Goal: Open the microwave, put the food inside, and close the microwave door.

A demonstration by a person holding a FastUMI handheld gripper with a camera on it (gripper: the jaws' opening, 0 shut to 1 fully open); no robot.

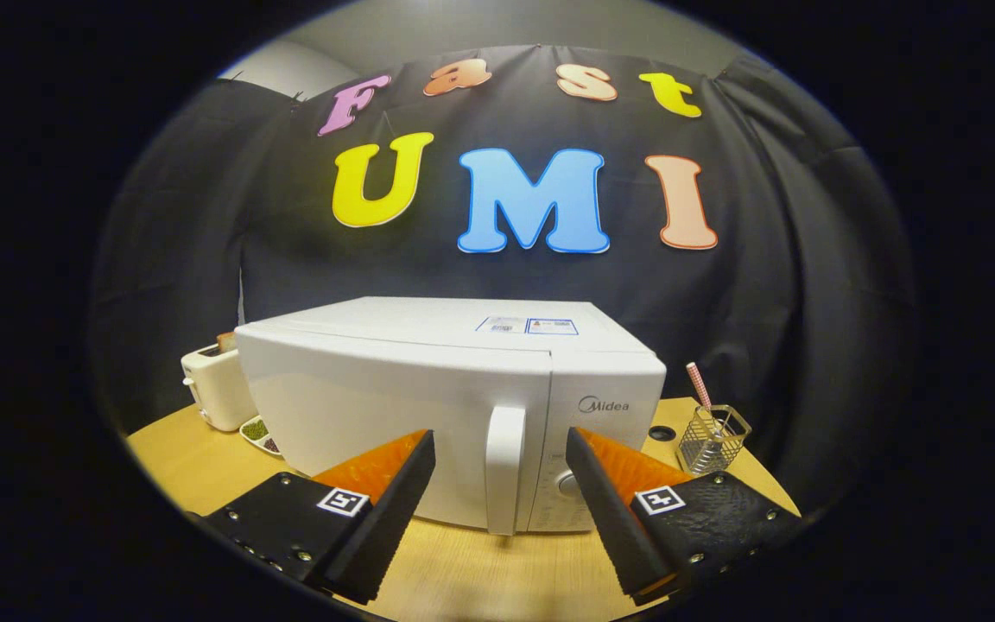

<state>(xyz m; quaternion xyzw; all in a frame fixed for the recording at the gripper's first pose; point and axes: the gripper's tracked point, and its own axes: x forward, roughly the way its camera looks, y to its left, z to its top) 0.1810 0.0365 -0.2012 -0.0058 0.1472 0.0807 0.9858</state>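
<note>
While I hold the tool level in front of the white box-shaped microwave, its two fingers stand spread wide, released, with nothing pressed between them. The microwave's door is closed, and its upright white door handle sits just ahead of the fingers, in the gap between them, touched by neither as far as I can see. To the right of the handle I see a round control knob on the front panel, partly hidden by the right finger. The microwave rests on a light wooden table.

Left of the microwave, just beside it, stands a small white toaster with something brown showing at its top slot. In front of the toaster, against the microwave's lower left corner, lies a small dish with green and dark contents; I cannot tell what they are. To the right of the microwave, apart from it, stands a wire mesh holder with a pink checked straw leaning out of it. A dark round hole marks the table between holder and microwave.
</note>
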